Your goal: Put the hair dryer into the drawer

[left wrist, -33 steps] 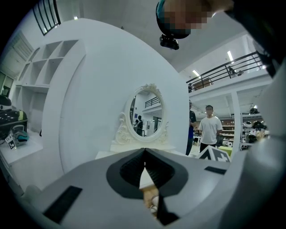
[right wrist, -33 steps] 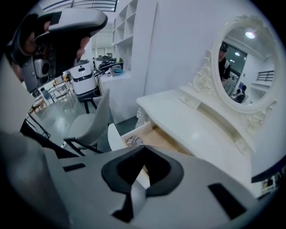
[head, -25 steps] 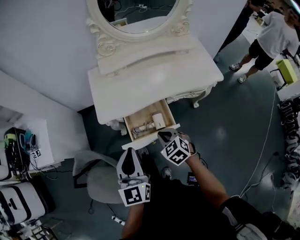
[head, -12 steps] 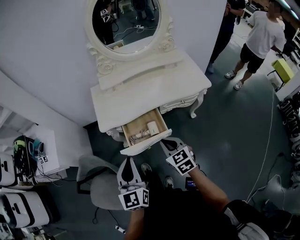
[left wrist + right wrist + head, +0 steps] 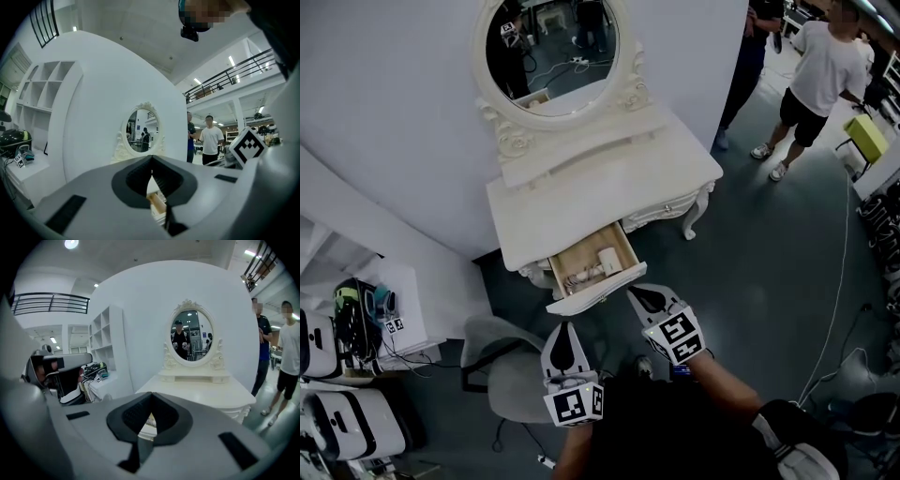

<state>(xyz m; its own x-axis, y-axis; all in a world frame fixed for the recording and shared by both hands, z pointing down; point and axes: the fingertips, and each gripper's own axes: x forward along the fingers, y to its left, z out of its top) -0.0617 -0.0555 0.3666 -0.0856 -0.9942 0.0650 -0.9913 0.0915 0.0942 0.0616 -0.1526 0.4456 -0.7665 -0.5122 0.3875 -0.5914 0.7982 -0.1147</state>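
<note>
The white dressing table (image 5: 581, 202) stands against the wall, w/ an oval mirror (image 5: 548, 52) on top. Its drawer (image 5: 581, 251) is pulled out toward the person and is open. The left gripper (image 5: 562, 327) and the right gripper (image 5: 635, 293) are both held in front of the person, near the drawer front but apart from it. Each has its jaws pressed together w/ nothing between them. The hair dryer (image 5: 602, 264) lies inside the drawer on the wooden bottom, and no gripper touches it. So the main part looks done, i.e. the hair dryer is in its place and released. What is left is prob. only to push the drawer closed, if the task wants this.
</note>
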